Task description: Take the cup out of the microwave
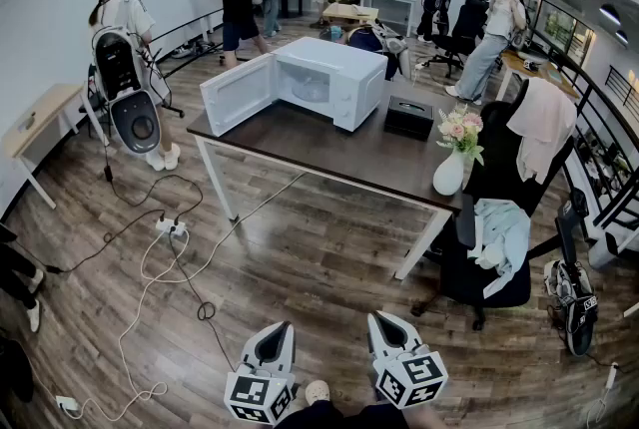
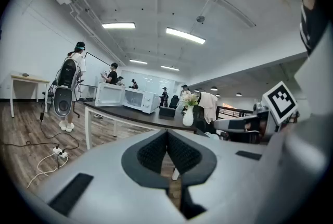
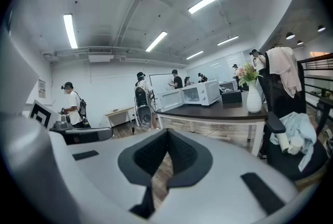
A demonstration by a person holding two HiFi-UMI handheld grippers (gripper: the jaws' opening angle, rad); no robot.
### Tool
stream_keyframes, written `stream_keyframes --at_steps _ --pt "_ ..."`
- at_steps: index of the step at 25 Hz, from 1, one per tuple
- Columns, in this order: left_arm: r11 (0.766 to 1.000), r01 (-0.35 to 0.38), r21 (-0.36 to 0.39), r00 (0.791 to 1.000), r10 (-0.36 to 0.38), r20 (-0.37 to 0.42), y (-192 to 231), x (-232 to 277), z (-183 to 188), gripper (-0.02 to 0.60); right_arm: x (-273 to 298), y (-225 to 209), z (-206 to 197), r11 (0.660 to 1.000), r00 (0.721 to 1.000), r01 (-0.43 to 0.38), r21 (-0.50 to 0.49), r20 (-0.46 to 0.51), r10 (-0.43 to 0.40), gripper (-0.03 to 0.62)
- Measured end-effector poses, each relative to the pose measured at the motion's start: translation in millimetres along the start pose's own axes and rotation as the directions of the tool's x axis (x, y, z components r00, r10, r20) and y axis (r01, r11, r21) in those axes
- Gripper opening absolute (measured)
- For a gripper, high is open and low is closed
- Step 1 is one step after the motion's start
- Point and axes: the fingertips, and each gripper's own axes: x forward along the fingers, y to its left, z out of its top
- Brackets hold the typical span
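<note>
the cup is too small to make out for sure: only a pale round shape (image 1: 309,86) shows inside the cavity of the white box-shaped microwave (image 1: 344,83), whose white door (image 1: 238,95) stands swung wide open to the left. the microwave sits toward the far left end of a dark brown table top on white legs (image 1: 329,153). to its right on the same top lies a black rectangular box (image 1: 409,116), and nearer the right front corner stands a white rounded vase holding pink flowers (image 1: 451,170). a black office chair with a pale blue cloth draped over its seat (image 1: 497,242) stands just beside that corner. on the wooden floor left of the table lies a white power strip with loose white cables (image 1: 172,227). well apart from the table, at the bottom of the head view, the grey left gripper (image 1: 281,331) and the grey right gripper (image 1: 378,322) are held side by side above the floor, aimed toward the table and tipped slightly down. each one's own view shows its dark ridged pads pressed together at the tips with nothing between them, so both are clenched and empty.
</note>
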Motion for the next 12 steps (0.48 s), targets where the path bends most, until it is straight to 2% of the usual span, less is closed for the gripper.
stream_keyframes --at_steps 12 --pt "1.000 -0.016 -0.017 1.000 0.016 -0.001 -14 -1 -4 0.005 -20 -12 -3 1.000 1.000 0.014 0.019 -0.002 -0.014 -0.006"
